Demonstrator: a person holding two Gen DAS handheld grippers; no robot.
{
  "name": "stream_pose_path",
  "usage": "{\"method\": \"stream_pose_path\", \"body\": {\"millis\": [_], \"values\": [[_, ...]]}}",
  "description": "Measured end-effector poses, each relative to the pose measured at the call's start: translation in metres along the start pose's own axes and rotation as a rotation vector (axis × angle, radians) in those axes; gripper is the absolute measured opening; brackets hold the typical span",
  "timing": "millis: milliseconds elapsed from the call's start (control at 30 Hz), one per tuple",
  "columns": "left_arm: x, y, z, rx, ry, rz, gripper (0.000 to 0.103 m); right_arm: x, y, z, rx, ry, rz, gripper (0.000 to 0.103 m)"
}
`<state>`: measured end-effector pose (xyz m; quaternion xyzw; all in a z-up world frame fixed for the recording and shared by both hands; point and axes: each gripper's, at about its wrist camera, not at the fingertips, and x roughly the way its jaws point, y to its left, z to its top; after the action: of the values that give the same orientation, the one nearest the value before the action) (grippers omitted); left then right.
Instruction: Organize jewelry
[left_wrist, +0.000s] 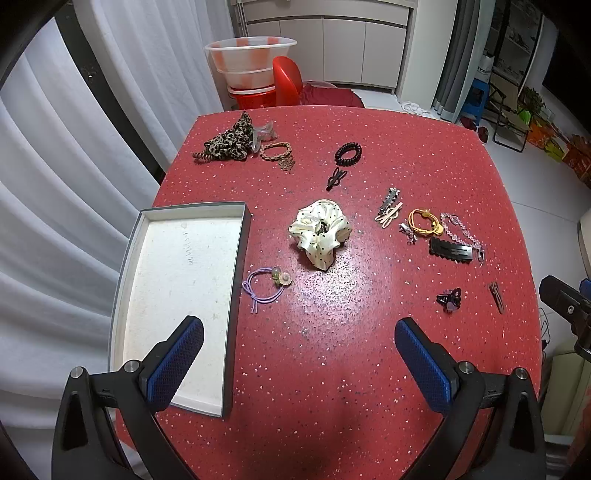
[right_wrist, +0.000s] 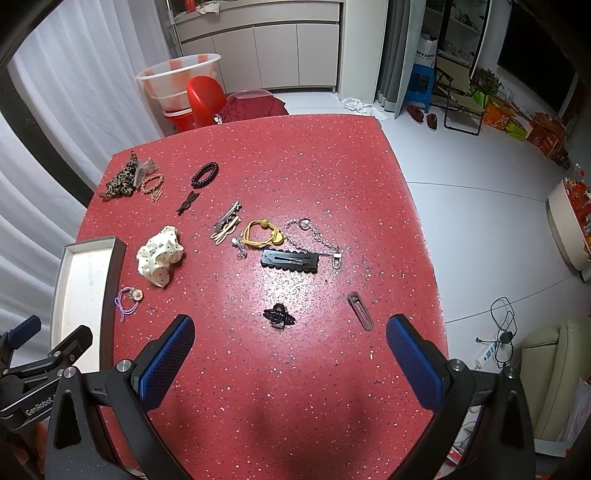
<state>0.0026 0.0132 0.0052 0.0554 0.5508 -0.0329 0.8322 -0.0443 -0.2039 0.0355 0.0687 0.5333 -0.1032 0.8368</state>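
Hair accessories lie scattered on a red speckled table. An empty white tray with a grey rim sits at the left. A purple hair tie lies beside it, and a white polka-dot scrunchie lies mid-table. My left gripper is open and empty above the near table. My right gripper is open and empty, just short of a small black claw clip and a brown clip. A long black clip, a yellow tie and a beaded chain lie beyond.
A leopard scrunchie, a braided tie, a black coil tie and a black bow clip lie at the far end. Silver and pink clips lie right of centre. A red chair and a basin stand behind the table.
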Motion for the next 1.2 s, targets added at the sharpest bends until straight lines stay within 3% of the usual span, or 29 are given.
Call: {"method": "stream_pose_path", "body": {"millis": [1200], "values": [[0.0025, 0.0018, -0.0036, 0.002, 0.006, 0.004, 0.103, 0.0012, 0.0018, -0.0026, 0.001, 0.006, 0.002, 0.103]]}}
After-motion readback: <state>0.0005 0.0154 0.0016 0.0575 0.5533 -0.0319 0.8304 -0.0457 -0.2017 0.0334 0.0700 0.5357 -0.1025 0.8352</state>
